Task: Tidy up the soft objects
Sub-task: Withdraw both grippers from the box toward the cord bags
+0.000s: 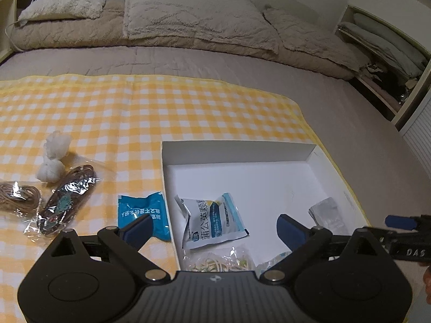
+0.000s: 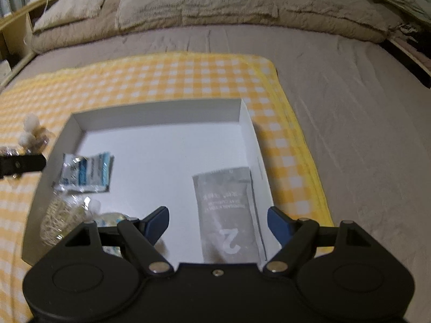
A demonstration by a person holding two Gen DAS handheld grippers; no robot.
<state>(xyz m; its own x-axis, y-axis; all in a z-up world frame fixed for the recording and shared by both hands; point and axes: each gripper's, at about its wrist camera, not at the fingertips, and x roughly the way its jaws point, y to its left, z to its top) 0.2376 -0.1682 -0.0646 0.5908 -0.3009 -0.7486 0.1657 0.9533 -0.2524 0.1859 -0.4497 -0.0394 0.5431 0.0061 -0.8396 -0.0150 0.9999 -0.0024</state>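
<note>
A white open box (image 1: 242, 153) (image 2: 161, 113) sits on a yellow checked cloth (image 1: 134, 107) (image 2: 188, 75) on the bed. Inside lie a white-and-blue sachet (image 1: 212, 220) (image 2: 86, 172), a bag of rubber bands (image 1: 218, 262) (image 2: 64, 215) and a grey pouch (image 2: 229, 212) (image 1: 326, 212). Left of the box lie a blue packet (image 1: 145, 212), a clear bag with brown cord (image 1: 70, 196), another cord bundle (image 1: 16, 193) and white cotton balls (image 1: 54, 156) (image 2: 29, 132). My left gripper (image 1: 212, 228) is open and empty over the box's left wall. My right gripper (image 2: 218, 220) is open and empty above the grey pouch.
Beige pillows and a folded quilt (image 1: 188, 21) (image 2: 215, 8) lie at the head of the bed. A wooden shelf (image 2: 21, 18) stands at the far left. A cabinet with bedding (image 1: 382, 48) stands at the right. Grey bedsheet (image 2: 363, 134) lies right of the cloth.
</note>
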